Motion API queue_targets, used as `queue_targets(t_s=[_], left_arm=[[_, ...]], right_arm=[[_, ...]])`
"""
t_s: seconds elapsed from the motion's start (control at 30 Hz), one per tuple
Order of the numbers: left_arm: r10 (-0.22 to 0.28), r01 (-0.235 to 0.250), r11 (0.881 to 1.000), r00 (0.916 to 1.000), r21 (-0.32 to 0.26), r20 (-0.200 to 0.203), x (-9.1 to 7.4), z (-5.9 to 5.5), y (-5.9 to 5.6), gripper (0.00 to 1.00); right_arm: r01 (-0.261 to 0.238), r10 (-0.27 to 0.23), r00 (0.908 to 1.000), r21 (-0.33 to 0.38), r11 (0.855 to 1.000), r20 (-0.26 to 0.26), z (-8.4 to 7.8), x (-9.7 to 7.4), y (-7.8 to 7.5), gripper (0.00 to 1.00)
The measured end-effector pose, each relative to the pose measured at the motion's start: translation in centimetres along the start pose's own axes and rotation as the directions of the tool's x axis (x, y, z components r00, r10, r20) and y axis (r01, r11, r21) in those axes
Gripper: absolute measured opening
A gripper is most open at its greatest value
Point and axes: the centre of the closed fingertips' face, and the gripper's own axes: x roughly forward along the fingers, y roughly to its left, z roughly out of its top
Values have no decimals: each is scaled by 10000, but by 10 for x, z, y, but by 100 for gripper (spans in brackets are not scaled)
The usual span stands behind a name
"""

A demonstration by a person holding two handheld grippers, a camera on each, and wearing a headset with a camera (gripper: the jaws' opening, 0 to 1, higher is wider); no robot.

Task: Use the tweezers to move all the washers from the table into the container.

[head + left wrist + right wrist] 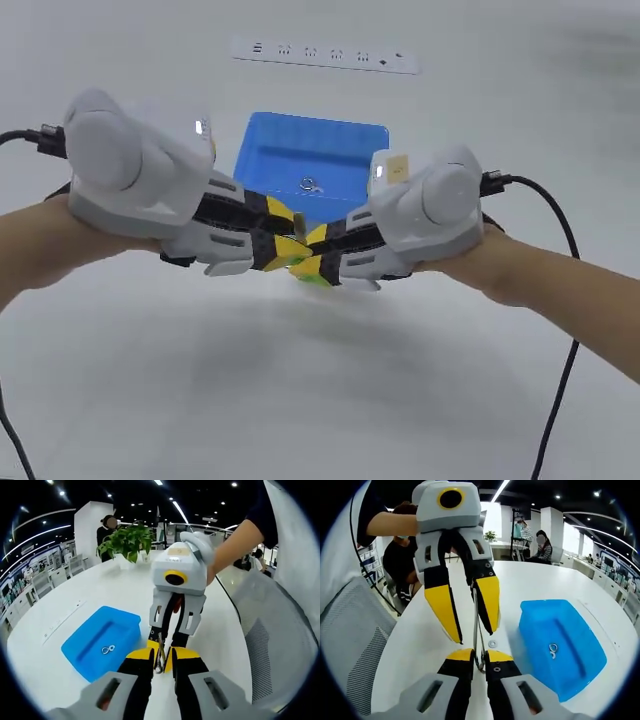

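Nearest, the slim metal tweezers (477,620) run lengthwise between the two grippers, which are set tip to tip above the white table (300,400). This is judged to be so that the tool can be passed across or reseated before a pick. The right gripper (480,656) is pressed together on the near end of the tweezers, its yellow-tipped jaws almost meeting on the metal. The left gripper (472,630) is spread. Its jaws are seen straddling the tweezers with a clear gap on each side, and no contact with the tool can be made out.

Just past the jaw tips, one small silver ring-shaped washer (492,643) is seen lying on the table, just beside the near wall of the blue rectangular plastic container (580,675). The tool is probably kept this close so that only a short reach to it is needed. Farther in, a couple of washers (553,649) are seen resting on the container floor, so the task is judged partly done. At the far side of the table, a white power strip (325,55) is laid flat.
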Motion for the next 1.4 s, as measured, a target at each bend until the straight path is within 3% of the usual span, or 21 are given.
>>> queue_targets(t_s=[0.4,0.6,0.93,1.17,1.4], left_arm=[[716,-626,9929,9935,-1008,882,-17,7,-1,30],[1153,-963,9836,9860,-1526,1207,-28,6,-9,46],[1548,-1295,9728,9802,-1921,1231,-39,-2,-30,69],[1815,-1413,9595,9717,-2438,1512,-45,-2,-39,78],[1866,-1390,9558,9677,-2590,1694,-48,-3,-44,85]], right_arm=[[326,-327,9992,46,9995,227,11,-8,-1,9],[487,-490,9983,103,9988,330,17,-19,2,10],[790,-785,9955,-59,9969,523,32,-38,2,10],[982,-964,9929,-222,9949,703,47,-49,0,9],[1142,-1092,9886,-435,9925,1033,68,-58,-6,9]])
